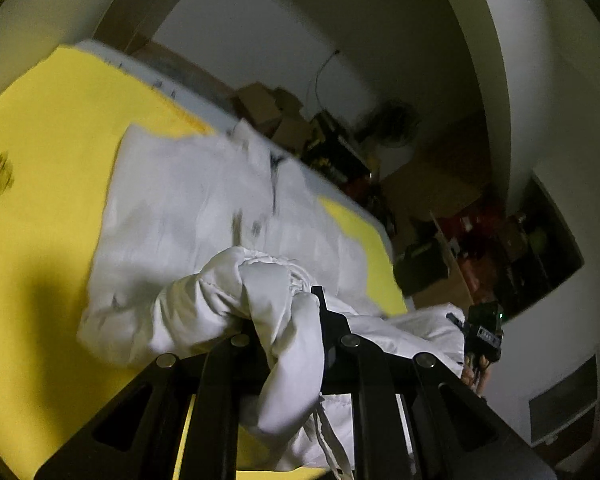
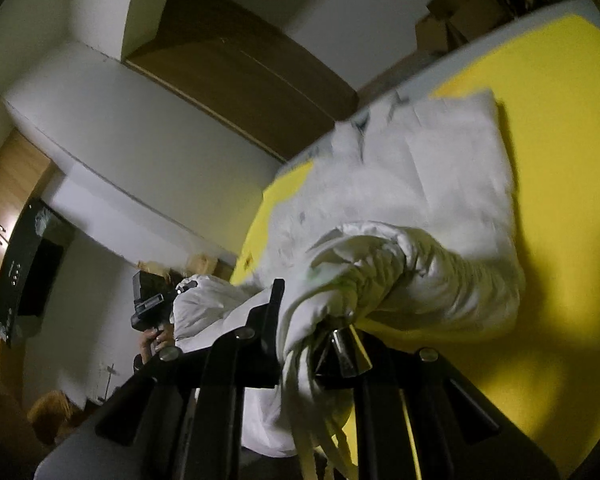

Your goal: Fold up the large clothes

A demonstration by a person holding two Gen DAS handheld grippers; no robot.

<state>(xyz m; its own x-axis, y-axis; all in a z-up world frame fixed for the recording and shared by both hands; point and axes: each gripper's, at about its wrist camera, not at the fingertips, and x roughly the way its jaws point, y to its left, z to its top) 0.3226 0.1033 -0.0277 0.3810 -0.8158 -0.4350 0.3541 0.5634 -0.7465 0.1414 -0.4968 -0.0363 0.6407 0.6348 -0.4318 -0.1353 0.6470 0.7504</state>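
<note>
With both the left gripper [image 1: 300,320] and the right gripper [image 2: 320,320] pinching the near hem of the padded white garment [image 1: 188,208] on the yellow sheet [image 1: 40,140], bunched slippery fabric could slide free and spoil the fold.

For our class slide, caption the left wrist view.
Left tongs clamp a bunched white garment, lifting it above the yellow surface.
</note>
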